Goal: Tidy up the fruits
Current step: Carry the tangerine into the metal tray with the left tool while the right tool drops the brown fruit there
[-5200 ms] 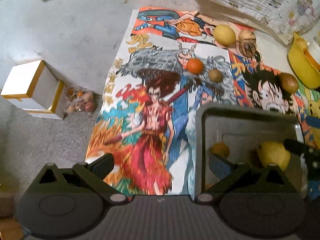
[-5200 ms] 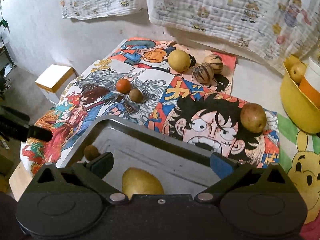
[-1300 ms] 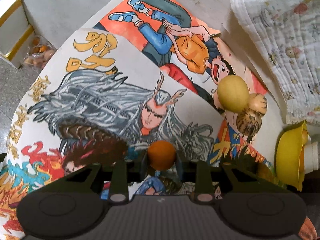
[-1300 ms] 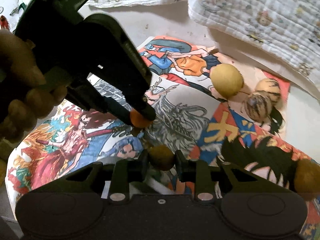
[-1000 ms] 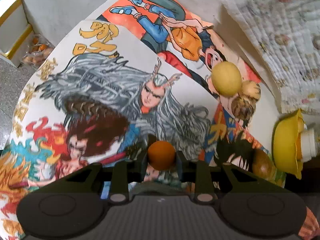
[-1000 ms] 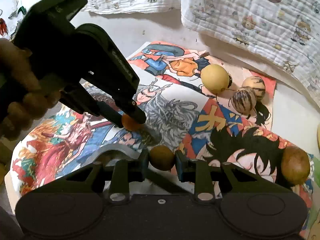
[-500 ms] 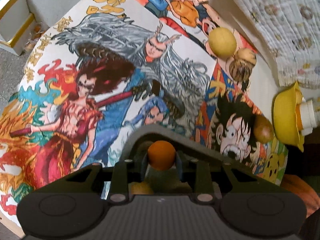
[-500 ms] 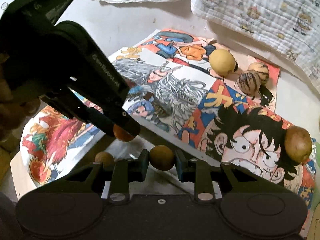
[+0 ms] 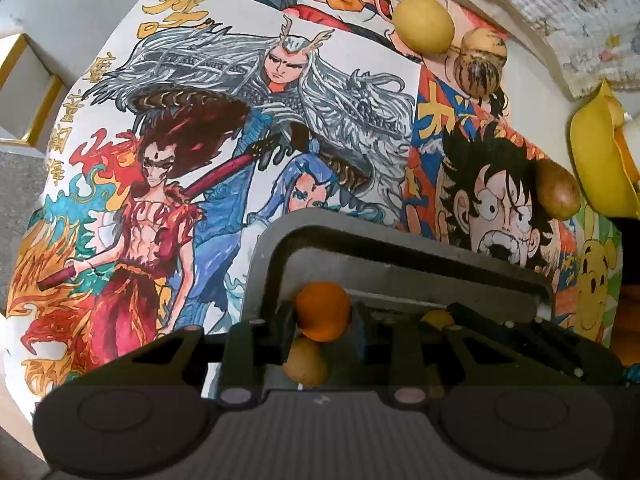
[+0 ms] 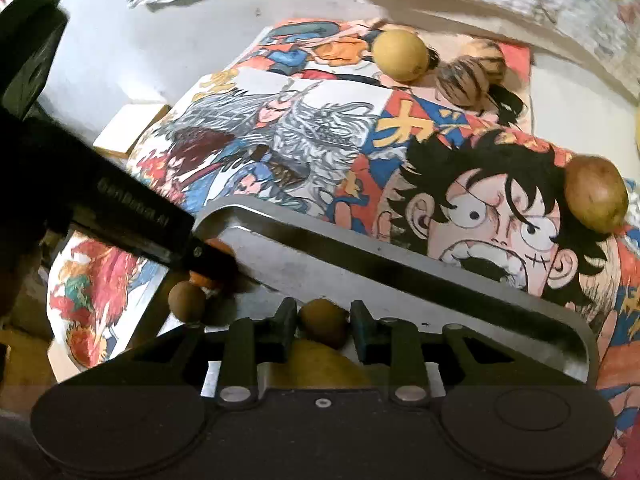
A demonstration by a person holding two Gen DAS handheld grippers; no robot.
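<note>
— Clamped between the pads of the left gripper (image 9: 323, 318), an orange fruit (image 9: 323, 311) is held over the grey tray (image 9: 404, 254).
— And the right gripper (image 10: 323, 326)?
— A small brown fruit (image 10: 322, 322) is pinched by it, above the same tray.

A cartoon-printed cloth (image 9: 280, 120) carries a grey tray (image 9: 400, 248) and loose fruits (image 9: 423, 24).

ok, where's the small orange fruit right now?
Left wrist view, bottom centre: the small round orange fruit sits clamped in the left gripper, over the grey metal tray, above a small brown fruit.
</note>
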